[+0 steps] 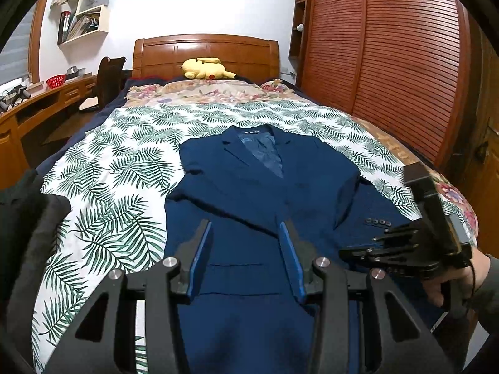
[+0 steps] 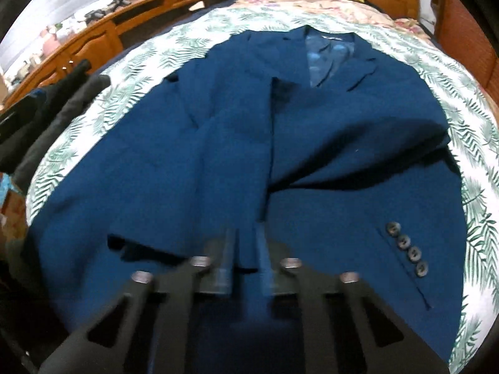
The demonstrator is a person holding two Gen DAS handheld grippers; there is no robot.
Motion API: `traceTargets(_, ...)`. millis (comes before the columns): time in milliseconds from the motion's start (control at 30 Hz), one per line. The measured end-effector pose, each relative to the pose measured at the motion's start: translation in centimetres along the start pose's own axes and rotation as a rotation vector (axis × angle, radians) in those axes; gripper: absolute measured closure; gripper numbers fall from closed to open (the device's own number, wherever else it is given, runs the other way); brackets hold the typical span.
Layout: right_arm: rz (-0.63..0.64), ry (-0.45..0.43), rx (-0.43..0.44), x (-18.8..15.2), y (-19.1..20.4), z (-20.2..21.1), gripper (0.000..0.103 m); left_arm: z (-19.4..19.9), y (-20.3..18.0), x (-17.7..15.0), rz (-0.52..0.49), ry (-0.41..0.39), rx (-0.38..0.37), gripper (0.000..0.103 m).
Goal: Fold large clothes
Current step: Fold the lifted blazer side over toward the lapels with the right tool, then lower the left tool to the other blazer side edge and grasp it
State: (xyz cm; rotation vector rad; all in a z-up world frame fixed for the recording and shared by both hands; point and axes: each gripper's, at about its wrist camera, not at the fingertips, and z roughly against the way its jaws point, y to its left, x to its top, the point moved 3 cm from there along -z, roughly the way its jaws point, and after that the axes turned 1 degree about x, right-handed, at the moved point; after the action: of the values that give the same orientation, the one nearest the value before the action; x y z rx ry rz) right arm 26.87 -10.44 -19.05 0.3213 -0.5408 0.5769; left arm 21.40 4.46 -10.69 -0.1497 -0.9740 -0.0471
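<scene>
On the leaf-print bedspread (image 1: 118,168) we see the navy jacket (image 1: 249,187) lying face up, collar toward the headboard (image 1: 205,53). Dark garments (image 1: 31,233) crowd its left edge; a yellow plush toy (image 1: 205,68) sits far off, leaving bare spread around the collar. Our left gripper (image 1: 246,258) hangs parted above the hem; our right gripper (image 2: 246,261) is clenched on a jacket fold beside the button cuff (image 2: 405,249).
</scene>
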Motion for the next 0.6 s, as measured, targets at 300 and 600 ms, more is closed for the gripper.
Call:
traceTargets(300,0.036,-0.134,0.025,-2.0,4.2,7.9,0.102,0.5,0.2,0.1,0.0,-0.014,-0.011,0.06)
traceTargets(600,0.019,-0.078,-0.029,-6.4,5.2,9.8,0.101,0.2,-0.4,-0.3,-0.015,0.006,-0.012,0.06)
